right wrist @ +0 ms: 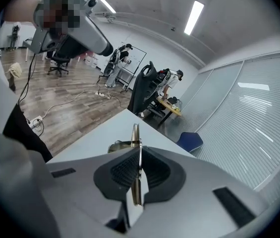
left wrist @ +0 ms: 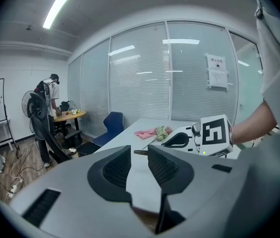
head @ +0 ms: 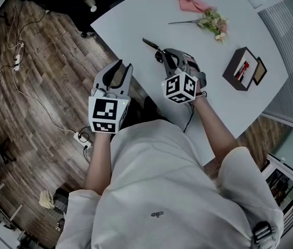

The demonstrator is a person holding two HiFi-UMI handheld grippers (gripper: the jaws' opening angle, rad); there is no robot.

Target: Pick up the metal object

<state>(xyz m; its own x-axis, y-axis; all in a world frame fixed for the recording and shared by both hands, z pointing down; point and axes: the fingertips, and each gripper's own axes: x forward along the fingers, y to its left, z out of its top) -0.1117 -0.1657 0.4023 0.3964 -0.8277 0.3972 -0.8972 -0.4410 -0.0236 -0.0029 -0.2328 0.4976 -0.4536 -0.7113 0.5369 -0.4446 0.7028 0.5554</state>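
The metal object (right wrist: 136, 133) is a thin, flat strip. In the right gripper view it shows edge-on, silvery with a dull yellowish sheen, and a small stud sits on its side where it meets the pads. The right claw (right wrist: 138, 155) is clenched on it, both ribbed pads pressed flat against its faces. The strip runs down between the pads and sticks out past their tips. In the head view the object (head: 151, 44) looks like a slim dark bar. It pokes out of the right claw (head: 162, 53) over the near left part of the table (head: 136, 14), pointing away from the person. The left claw (head: 124, 65) hangs just off the table's edge, above the floor. Its jaws are released, standing apart with nothing between them.

The table is white and smooth with a rounded outline. At its far side lie a pink cloth (head: 190, 3) and a small bunch of flowers (head: 212, 21). A black box (head: 242, 69) with pens in it stands near the right edge.

The floor (head: 42, 61) is dark wood plank, crossed by cables leading to a power strip (head: 81, 136). In the left gripper view a wall of glass with blinds (left wrist: 144, 78) runs behind the table. A blue chair (left wrist: 111, 120) stands beside the table. Further off are a round wooden table (left wrist: 70, 114) and a standing person (left wrist: 50, 113).
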